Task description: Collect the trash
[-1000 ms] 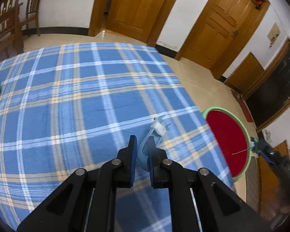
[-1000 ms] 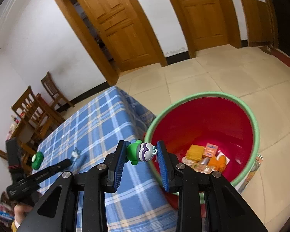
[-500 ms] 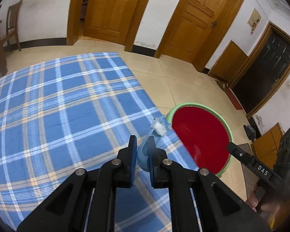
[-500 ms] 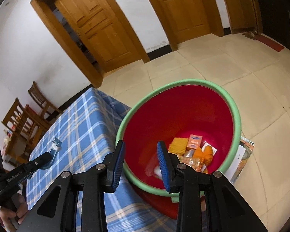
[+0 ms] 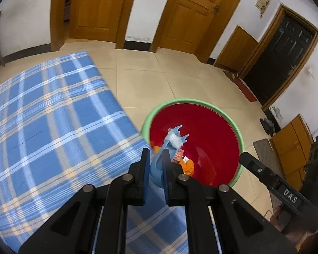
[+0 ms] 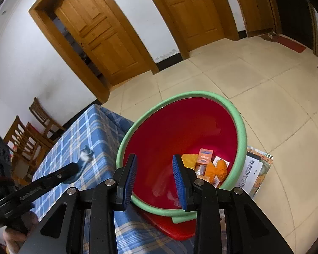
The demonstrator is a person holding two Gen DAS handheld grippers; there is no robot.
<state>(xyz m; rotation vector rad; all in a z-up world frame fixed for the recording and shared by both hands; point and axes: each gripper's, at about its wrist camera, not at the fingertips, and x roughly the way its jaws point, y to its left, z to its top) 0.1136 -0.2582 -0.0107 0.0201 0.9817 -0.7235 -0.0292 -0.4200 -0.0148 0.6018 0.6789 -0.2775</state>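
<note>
One piece of trash is in hand: a light-blue plastic fork (image 5: 168, 148) with a wad of whitish fluff stuck below its tines, clamped by its rounded handle end between the pads of my left gripper (image 5: 155, 169). Its long axis runs away from the jaws, up and slightly to the right in the left wrist view, so the tines project ahead of the fingertips. Relative to the red basin (image 5: 212, 131) with the green rim, which stands on the floor against the corner of the table and serves as the bin, that view sets the tines in front of the red interior, while the handle and the fingertips lie at its near, table-side rim. The right wrist view is less generous: there the fork (image 6: 84, 158) appears over the blue plaid tablecloth (image 6: 91, 131), beside the basin. I judge that the fork must travel further toward the basin's centre before release. My right gripper (image 6: 153, 180) stands apart and empty just above the basin's near rim, nearer to it than the left. Orange packets and a small carton (image 6: 205, 154) lie on the basin's floor.
</note>
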